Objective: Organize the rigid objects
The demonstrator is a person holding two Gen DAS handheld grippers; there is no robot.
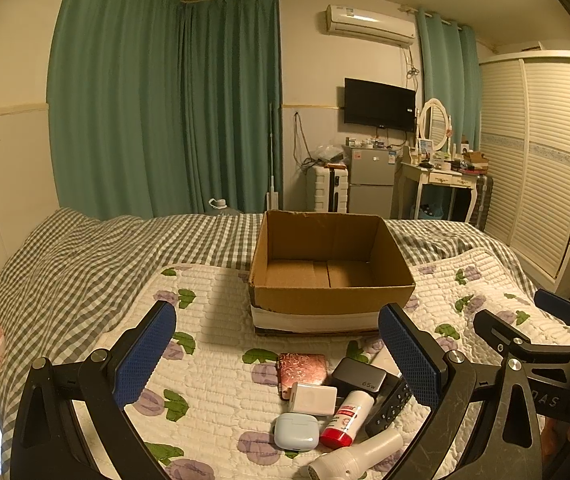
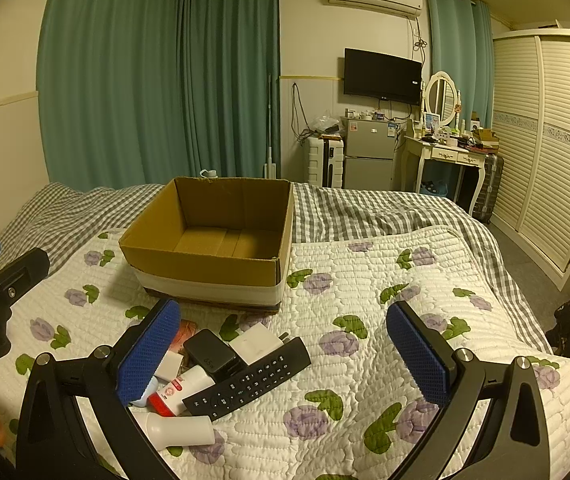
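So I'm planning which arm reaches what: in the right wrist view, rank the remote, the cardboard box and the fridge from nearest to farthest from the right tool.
1. Remote: on the quilt, just inside the right tool's left finger.
2. Cardboard box: farther up the bed, ahead and left.
3. Fridge: across the room, against the far wall.

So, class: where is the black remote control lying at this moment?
In the right wrist view, the black remote control lies on the quilt at the pile's right edge, beside the black charger, nearer than the cardboard box.

Matt brown cardboard box sits on quilted cloth bedcover; glossy black plastic remote.
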